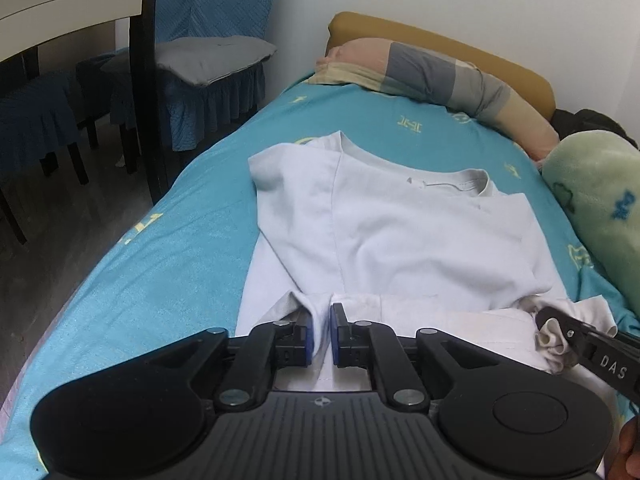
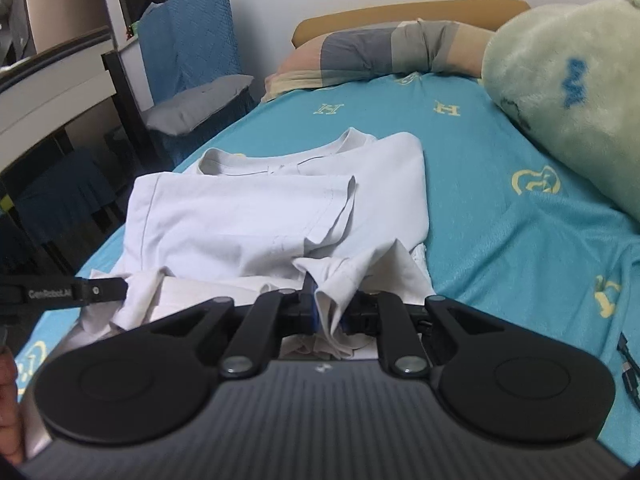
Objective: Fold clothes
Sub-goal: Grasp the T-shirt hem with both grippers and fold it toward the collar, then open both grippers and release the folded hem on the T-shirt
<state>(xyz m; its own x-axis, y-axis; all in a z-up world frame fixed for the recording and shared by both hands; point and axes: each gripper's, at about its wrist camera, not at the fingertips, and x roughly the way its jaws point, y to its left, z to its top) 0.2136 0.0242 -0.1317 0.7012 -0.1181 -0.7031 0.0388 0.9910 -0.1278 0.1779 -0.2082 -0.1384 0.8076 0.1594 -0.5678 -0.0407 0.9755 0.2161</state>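
Note:
A white shirt (image 1: 400, 232) (image 2: 240, 216) lies on the turquoise bed sheet (image 1: 180, 240) (image 2: 500, 220), collar towards the pillow, sleeves folded in over the body. Its near hem is turned up towards the collar. My left gripper (image 1: 321, 320) (image 2: 124, 286) sits at the hem's left part. A fold of the white cloth stands in the narrow gap between its blue pads (image 1: 308, 332), and they do not look pressed on it. My right gripper (image 2: 334, 304) (image 1: 548, 320) is shut on a bunched corner of the hem at the right.
A striped pillow (image 1: 432, 68) (image 2: 380, 52) lies at the headboard. A green plush blanket (image 1: 600, 200) (image 2: 560, 80) is piled along the bed's right side. Blue-covered chairs (image 1: 208, 60) and a table (image 1: 60, 0) stand left of the bed. A dark cable (image 2: 628, 364) lies at the right.

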